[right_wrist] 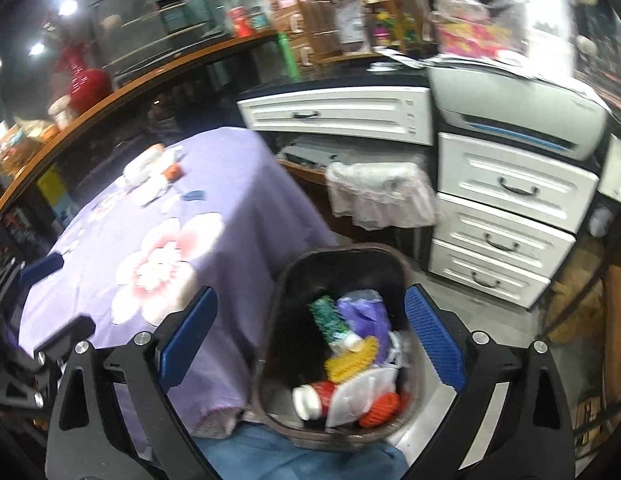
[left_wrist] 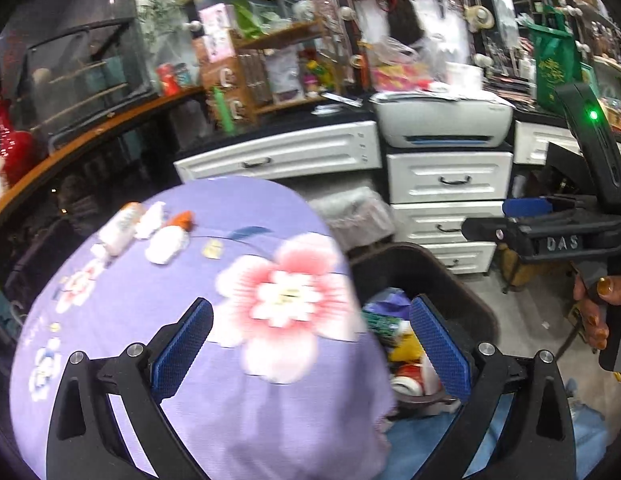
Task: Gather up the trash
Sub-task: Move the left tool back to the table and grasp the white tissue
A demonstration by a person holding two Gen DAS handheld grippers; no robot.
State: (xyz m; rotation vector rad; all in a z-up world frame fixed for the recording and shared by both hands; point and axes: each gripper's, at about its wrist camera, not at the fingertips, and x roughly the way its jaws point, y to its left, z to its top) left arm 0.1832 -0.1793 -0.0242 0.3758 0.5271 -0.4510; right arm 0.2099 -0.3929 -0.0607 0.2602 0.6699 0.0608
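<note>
A dark trash bin (right_wrist: 286, 288) stands on the floor right of the table and holds several pieces of trash: a red cup (right_wrist: 314, 398), a yellow item (right_wrist: 352, 360), a green bottle (right_wrist: 330, 318), purple plastic (right_wrist: 366, 312). The bin also shows in the left wrist view (left_wrist: 442, 276). A white bottle (left_wrist: 118, 230), an orange-capped bottle (left_wrist: 168, 240) and crumpled paper (left_wrist: 150, 220) lie at the far side of the purple flowered tablecloth (left_wrist: 158, 300). My left gripper (left_wrist: 310, 344) is open and empty over the table's right edge. My right gripper (right_wrist: 310, 344) is open and empty above the bin.
White drawers (right_wrist: 506, 216) with a printer (right_wrist: 518, 108) on top stand behind the bin. A second bin lined with a pale bag (right_wrist: 378, 192) stands beside them. A wooden counter (left_wrist: 90, 136) curves along the left. The right gripper body (left_wrist: 570, 236) shows at right in the left wrist view.
</note>
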